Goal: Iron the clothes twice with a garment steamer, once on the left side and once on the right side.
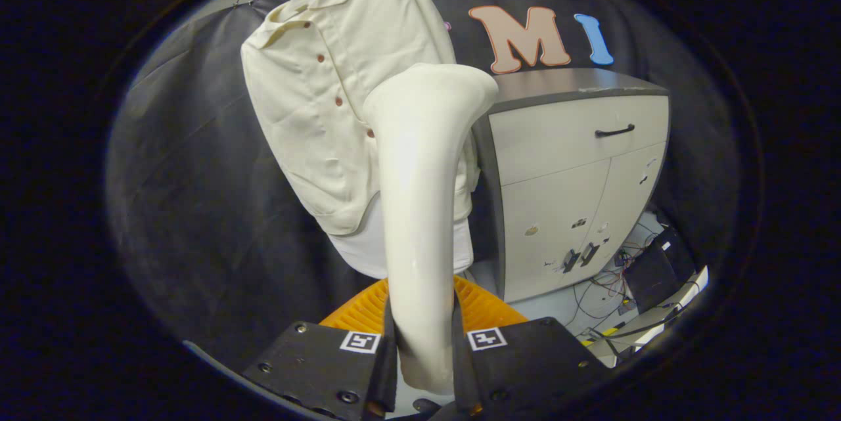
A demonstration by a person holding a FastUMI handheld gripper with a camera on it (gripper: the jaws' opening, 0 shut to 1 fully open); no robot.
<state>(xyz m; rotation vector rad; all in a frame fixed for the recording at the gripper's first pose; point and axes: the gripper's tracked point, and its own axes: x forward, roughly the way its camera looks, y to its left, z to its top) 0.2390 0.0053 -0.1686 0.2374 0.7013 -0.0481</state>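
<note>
— Clamping both fingers of the tongs (424, 349) on the handle of the garment steamer (420, 211), one finger pressing each side.

— Pointing where?

— Rising upright from between the fingers, head turning toward the cream shirt (328, 106) hanging just beyond, in front of the black cloth.

— Touching the fabric?

— Overlapping the shirt's buttoned front; contact impossible to tell.

— Sitting around it?

— Showing an orange ribbed piece (486, 306) just behind the fingers, a cabinet (578, 171) standing beside the shirt, cables (604, 289) lying on the floor.

We count one steamer (420, 211) clamped between our gripper's (424, 349) two fingers, one shirt (315, 112) just beyond it, one cabinet (565, 198) beside.
</note>
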